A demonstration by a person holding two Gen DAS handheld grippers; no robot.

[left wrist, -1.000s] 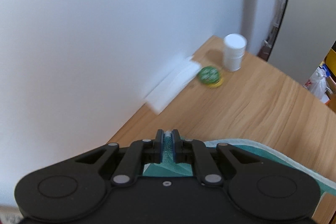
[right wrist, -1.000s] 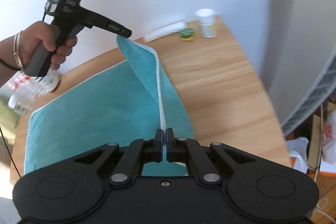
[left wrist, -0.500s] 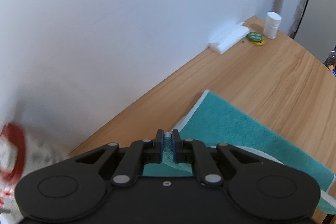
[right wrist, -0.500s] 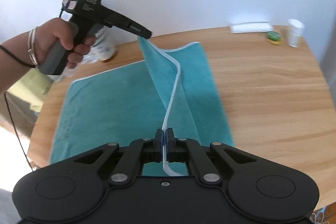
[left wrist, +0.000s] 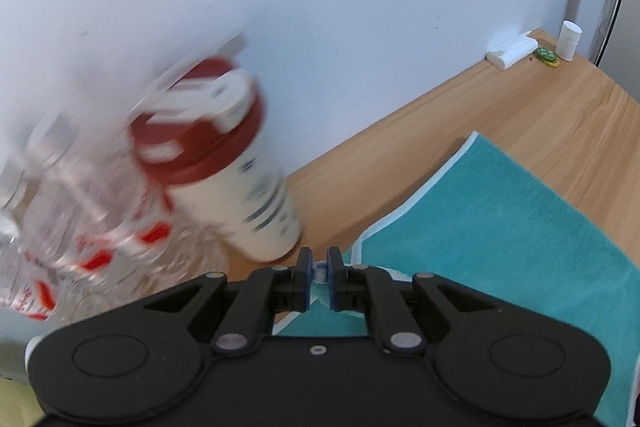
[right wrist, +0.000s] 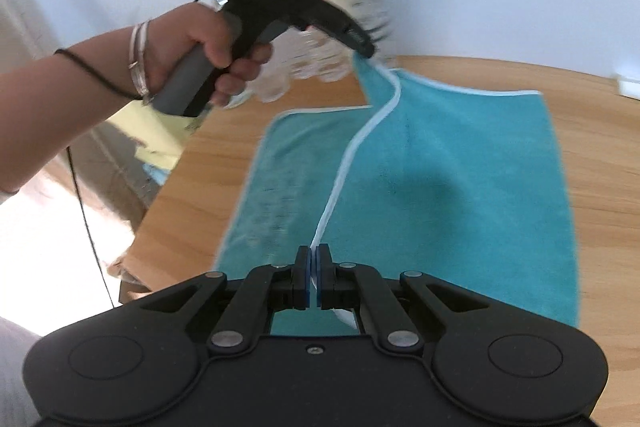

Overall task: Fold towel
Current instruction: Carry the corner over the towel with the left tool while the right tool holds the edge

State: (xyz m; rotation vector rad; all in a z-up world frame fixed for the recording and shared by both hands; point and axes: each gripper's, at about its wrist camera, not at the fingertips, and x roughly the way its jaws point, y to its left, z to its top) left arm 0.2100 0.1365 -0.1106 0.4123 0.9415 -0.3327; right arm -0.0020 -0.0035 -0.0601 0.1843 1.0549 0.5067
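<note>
Both grippers were clamped on the teal towel [right wrist: 460,163]: the left gripper [left wrist: 318,267] pinched one corner, the right gripper [right wrist: 313,267] the white-trimmed edge. That edge hung lifted between them while the rest lay on the wooden table [right wrist: 600,131], near a red-lidded bottle [left wrist: 224,163].

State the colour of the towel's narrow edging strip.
White, bordering the teal towel; the edging strip shows best in the right wrist view.

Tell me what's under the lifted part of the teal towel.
Under the raised flap of the teal towel lies the rest of the same towel, flat on the wooden table. A shadow falls there. Whatever sits beneath that flat layer is covered, presumably only table.
</note>
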